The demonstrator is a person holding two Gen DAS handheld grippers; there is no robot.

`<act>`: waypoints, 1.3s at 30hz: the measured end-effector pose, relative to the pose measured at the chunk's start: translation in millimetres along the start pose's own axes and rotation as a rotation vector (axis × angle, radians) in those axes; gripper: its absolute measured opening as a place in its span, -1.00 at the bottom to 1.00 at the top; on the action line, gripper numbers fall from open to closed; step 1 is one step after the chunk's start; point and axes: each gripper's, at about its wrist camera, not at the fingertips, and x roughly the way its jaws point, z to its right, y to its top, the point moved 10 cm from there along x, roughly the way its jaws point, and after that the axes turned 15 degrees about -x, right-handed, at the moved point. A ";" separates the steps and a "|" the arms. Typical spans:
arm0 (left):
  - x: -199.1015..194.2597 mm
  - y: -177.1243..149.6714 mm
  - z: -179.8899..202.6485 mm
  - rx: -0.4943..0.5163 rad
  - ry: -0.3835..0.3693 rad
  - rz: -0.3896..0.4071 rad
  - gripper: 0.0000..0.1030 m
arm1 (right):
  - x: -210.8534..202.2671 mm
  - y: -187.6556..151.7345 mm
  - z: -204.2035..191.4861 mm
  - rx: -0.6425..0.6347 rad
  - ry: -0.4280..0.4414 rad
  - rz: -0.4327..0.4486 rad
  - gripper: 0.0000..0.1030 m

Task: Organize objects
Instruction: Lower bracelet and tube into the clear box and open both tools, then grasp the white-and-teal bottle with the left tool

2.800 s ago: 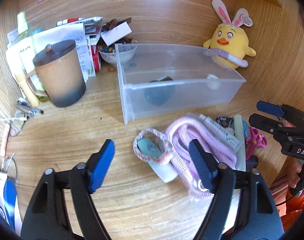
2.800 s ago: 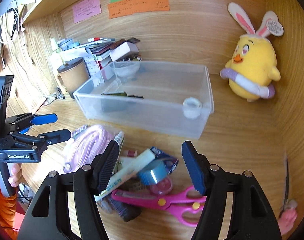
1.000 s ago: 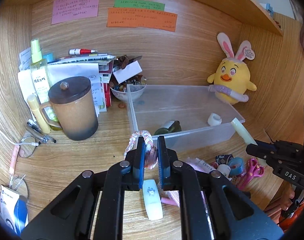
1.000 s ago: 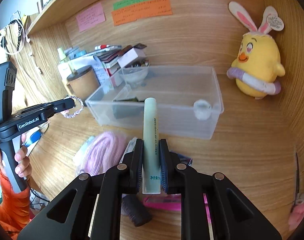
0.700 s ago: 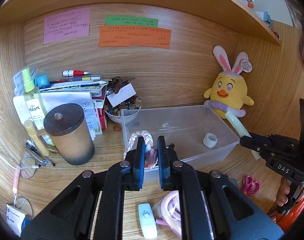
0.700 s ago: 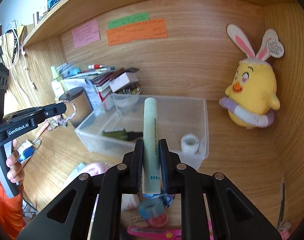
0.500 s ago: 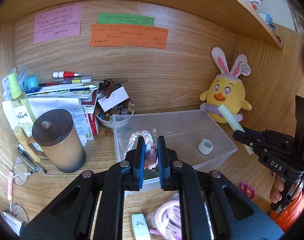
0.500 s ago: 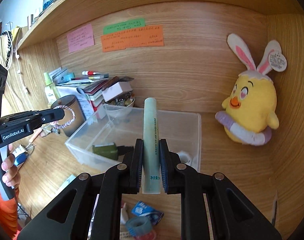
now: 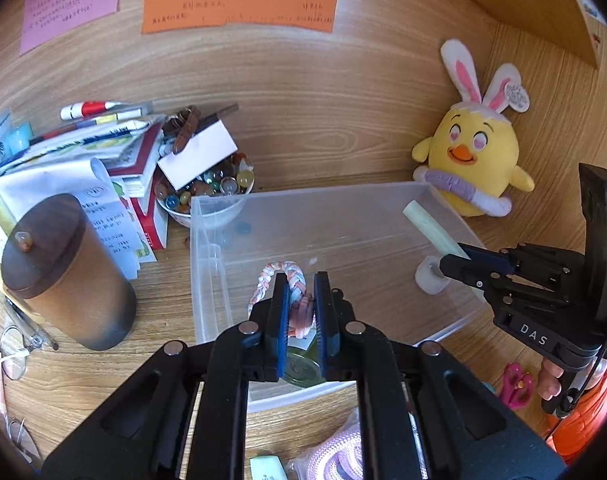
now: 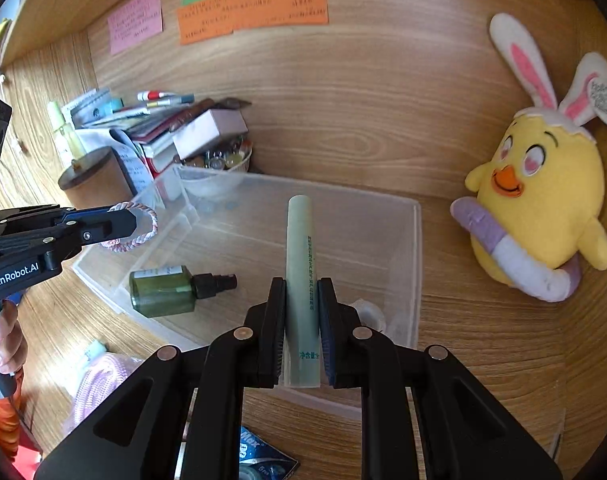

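A clear plastic bin [image 9: 383, 194] [image 10: 415, 248] stands on the wooden desk. My left gripper [image 9: 297, 308] is shut on a braided pink-and-white bracelet [image 9: 281, 274] and holds it above the bin's left part; it shows from the side in the right wrist view [image 10: 137, 226]. My right gripper [image 10: 301, 320] is shut on a pale green tube [image 10: 299, 264] and holds it over the bin's right part; the tube also shows in the left wrist view [image 9: 431, 232]. A green spray bottle [image 10: 171, 288] and a small white roll [image 9: 429, 278] lie in the bin.
A yellow bunny-eared chick plush [image 10: 539, 208] leans in the right corner. A lidded brown mug [image 9: 63, 268], a bowl of marbles [image 9: 207, 196] and stacked papers stand at the left. Pink rope [image 10: 99, 384], pink scissors [image 9: 515, 384] and tape lie in front of the bin.
Both grippers closed on their objects, lifted them from the desk pile and moved forward over the bin. In the last half second both came closer above the bin's inside.
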 end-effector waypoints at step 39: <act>-54.7 -23.6 0.0 0.064 0.057 0.095 0.86 | -57.1 -5.1 -7.0 0.055 0.029 0.073 0.52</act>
